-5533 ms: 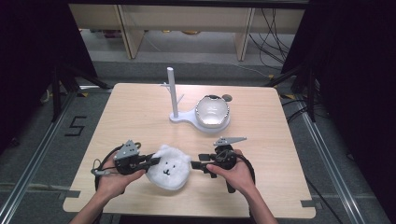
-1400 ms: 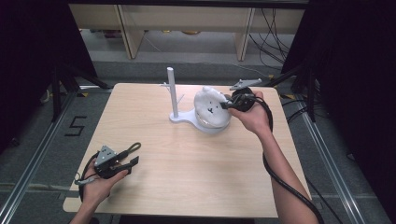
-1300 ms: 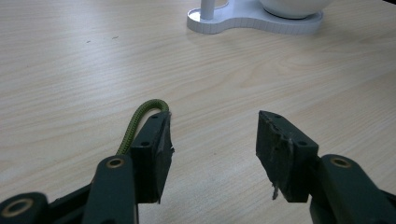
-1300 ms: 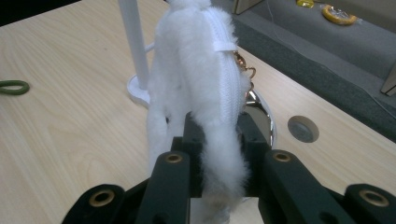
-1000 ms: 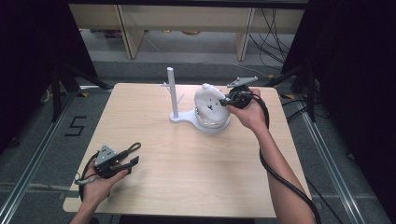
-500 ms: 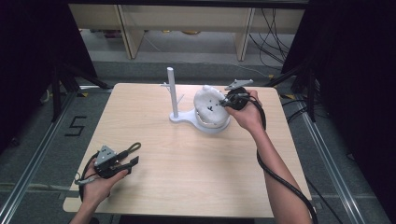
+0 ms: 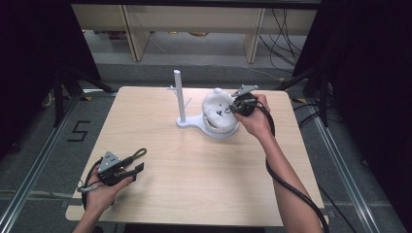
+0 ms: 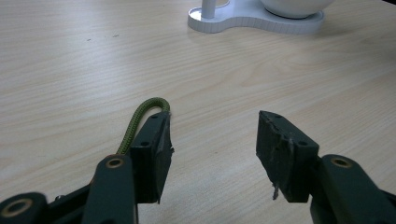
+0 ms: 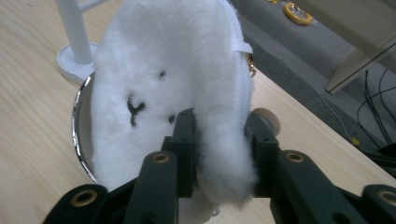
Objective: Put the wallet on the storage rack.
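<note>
A fluffy white plush pouch with a stitched animal face stands on edge over the white bowl at the table's far middle. My right gripper is shut on the pouch's edge. In the right gripper view the pouch fills the frame, pinched between the two jaws of that gripper, above the bowl's chrome rim. My left gripper rests near the front left corner, open with nothing between its fingers. In the left gripper view it stands open over bare wood.
A white stand with an upright post shares a base with the bowl. A green cord loop lies beside my left jaw. The table is bare wood across the middle and front. Shelving and cables lie beyond the far edge.
My right gripper has carried the plush pouch from the front of the table to the bowl and tipped it slightly left over it. My left gripper let go and drew back to the front left.
</note>
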Action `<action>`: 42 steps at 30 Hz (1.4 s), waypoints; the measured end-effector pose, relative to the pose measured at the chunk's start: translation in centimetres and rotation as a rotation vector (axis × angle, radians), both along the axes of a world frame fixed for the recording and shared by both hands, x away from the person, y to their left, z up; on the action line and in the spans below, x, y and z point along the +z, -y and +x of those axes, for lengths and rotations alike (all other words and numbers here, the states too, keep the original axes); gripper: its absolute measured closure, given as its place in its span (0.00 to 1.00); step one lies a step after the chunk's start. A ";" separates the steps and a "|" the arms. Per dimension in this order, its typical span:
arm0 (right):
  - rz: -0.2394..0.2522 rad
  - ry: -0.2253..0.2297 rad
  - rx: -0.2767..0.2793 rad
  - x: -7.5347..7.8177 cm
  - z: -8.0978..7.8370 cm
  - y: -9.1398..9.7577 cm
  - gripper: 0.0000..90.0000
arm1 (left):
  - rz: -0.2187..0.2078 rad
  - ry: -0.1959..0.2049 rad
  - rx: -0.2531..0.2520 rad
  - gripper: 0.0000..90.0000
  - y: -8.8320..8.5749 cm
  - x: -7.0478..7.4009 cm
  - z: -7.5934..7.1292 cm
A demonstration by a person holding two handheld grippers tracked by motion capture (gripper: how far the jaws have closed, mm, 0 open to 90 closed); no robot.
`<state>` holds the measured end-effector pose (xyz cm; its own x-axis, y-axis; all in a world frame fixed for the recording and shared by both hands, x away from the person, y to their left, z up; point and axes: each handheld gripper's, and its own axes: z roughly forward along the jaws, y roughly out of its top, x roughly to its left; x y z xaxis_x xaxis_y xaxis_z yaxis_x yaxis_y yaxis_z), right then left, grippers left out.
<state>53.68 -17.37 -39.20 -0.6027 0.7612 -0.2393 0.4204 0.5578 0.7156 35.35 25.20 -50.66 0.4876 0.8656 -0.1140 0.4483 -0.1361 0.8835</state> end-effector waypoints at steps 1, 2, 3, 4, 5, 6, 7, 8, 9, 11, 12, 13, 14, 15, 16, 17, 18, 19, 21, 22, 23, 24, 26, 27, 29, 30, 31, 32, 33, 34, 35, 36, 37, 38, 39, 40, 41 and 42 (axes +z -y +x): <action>-0.010 0.006 -0.001 0.0 0.0 0.0 0.77 | 0.000 0.000 0.000 0.49 0.0 0.0 0.0; -0.022 0.011 0.006 -0.1 0.2 0.0 0.75 | 0.000 0.000 0.000 0.49 0.0 0.0 0.0; -0.020 0.004 -0.008 -0.1 0.1 -0.1 0.73 | -0.001 0.001 0.001 0.49 0.0 0.0 0.0; -0.033 0.015 -0.011 -0.1 0.2 -0.1 0.70 | 0.000 -0.001 0.000 0.49 0.0 0.0 0.0; -0.043 0.013 -0.013 -0.2 0.3 -0.1 0.67 | -0.001 0.000 0.000 0.49 0.0 0.0 0.0; -0.047 0.007 -0.015 -0.3 0.3 -0.1 0.63 | -0.002 0.000 0.001 0.49 0.0 0.0 0.0; -0.063 0.008 -0.007 -0.4 0.4 -0.1 0.60 | -0.002 0.000 0.001 0.49 0.0 0.0 0.0; -0.036 -0.002 -0.027 -0.5 0.3 -0.2 0.58 | -0.003 0.000 0.001 0.49 0.0 0.0 0.0; -0.039 0.004 -0.031 -0.6 0.3 -0.2 0.56 | -0.004 0.000 0.004 0.49 0.0 0.0 0.0; -0.031 0.004 -0.034 -0.6 0.4 0.0 0.53 | -0.005 0.000 0.006 0.49 -0.1 0.0 0.0; -0.030 0.007 -0.039 -0.6 0.4 0.0 0.51 | -0.005 0.001 0.006 0.49 -0.1 0.0 0.0; -0.026 0.007 -0.038 -0.6 0.4 0.1 0.50 | -0.001 -0.001 0.011 0.49 0.0 0.0 0.0; -0.037 0.020 -0.033 -0.5 0.4 0.2 0.48 | 0.004 -0.004 0.012 0.49 0.0 0.1 -0.1; -0.031 0.015 -0.042 -0.5 0.3 0.2 0.48 | -0.005 0.001 0.006 0.49 0.0 0.0 0.0; -0.025 0.012 -0.048 -0.4 0.3 0.2 0.47 | -0.004 0.000 0.006 0.49 0.0 0.0 0.0; -0.030 0.028 -0.050 -0.5 0.3 0.3 0.46 | -0.004 -0.001 0.006 0.49 0.0 0.0 0.0; -0.029 0.022 -0.048 -0.4 0.3 0.3 0.45 | -0.005 0.000 0.005 0.49 0.0 0.0 0.0; -0.023 0.019 -0.050 -0.3 0.3 0.4 0.44 | -0.005 0.000 0.005 0.49 0.0 0.0 0.0; -0.017 0.024 -0.049 -0.2 0.2 0.5 0.43 | -0.005 0.001 0.006 0.49 0.0 0.0 0.0; -0.009 0.037 -0.051 -0.2 0.2 0.6 0.43 | -0.005 0.001 0.007 0.49 0.0 0.0 0.0; -0.006 0.027 -0.046 -0.1 0.1 0.7 0.43 | -0.002 0.000 0.014 0.49 0.0 0.1 0.0; -0.010 0.035 -0.048 0.1 0.0 0.8 0.42 | 0.003 -0.004 0.016 0.49 -0.1 0.1 -0.1; 0.000 0.044 -0.054 0.3 -0.3 0.9 0.42 | 0.002 -0.004 0.017 0.49 -0.1 0.1 0.0; 0.008 0.044 -0.053 0.4 -0.4 1.0 0.42 | 0.003 -0.003 0.019 0.49 -0.1 0.1 0.0; 0.019 0.049 -0.061 0.7 -0.9 1.1 0.41 | 0.001 -0.002 0.021 0.49 -0.1 0.2 0.0; 0.027 0.046 -0.070 0.8 -1.1 1.1 0.41 | 0.000 0.003 0.019 0.48 -0.1 0.2 0.0; 0.039 0.057 -0.076 0.8 -1.2 1.2 0.41 | 0.001 0.003 0.018 0.48 -0.1 0.3 0.0; 0.045 0.041 -0.073 0.8 -1.4 1.4 0.40 | 0.000 0.003 0.019 0.48 -0.1 0.3 0.0; 0.037 0.058 -0.077 0.8 -1.5 1.5 0.40 | -0.005 0.005 0.017 0.48 -0.1 0.3 0.1; 0.048 0.054 -0.093 0.7 -1.8 1.6 0.40 | -0.005 0.005 0.019 0.48 -0.1 0.3 0.1; 0.042 0.053 -0.072 0.6 -1.8 1.8 0.40 | -0.003 0.005 0.020 0.47 -0.1 0.4 0.1; 0.043 0.050 -0.085 0.6 -2.0 1.9 0.40 | -0.002 0.004 0.020 0.47 -0.1 0.4 0.1; 0.043 0.047 -0.080 0.5 -2.1 2.0 0.40 | -0.003 0.004 0.023 0.47 -0.1 0.4 0.2; 0.045 0.051 -0.079 0.3 -2.3 2.2 0.40 | -0.003 0.004 0.023 0.47 -0.1 0.4 0.2; 0.043 0.055 -0.089 0.2 -2.5 2.3 0.40 | -0.001 0.005 0.023 0.47 -0.1 0.4 0.2; 0.049 0.050 -0.082 0.0 -2.7 2.4 0.40 | 0.001 0.003 0.022 0.46 -0.1 0.5 0.2; 0.047 0.039 -0.083 -0.1 -3.0 2.5 0.40 | 0.007 0.001 0.027 0.46 -0.1 0.5 0.2; 0.054 0.037 -0.096 -0.2 -3.2 2.6 0.40 | 0.010 0.002 0.028 0.46 -0.1 0.5 0.2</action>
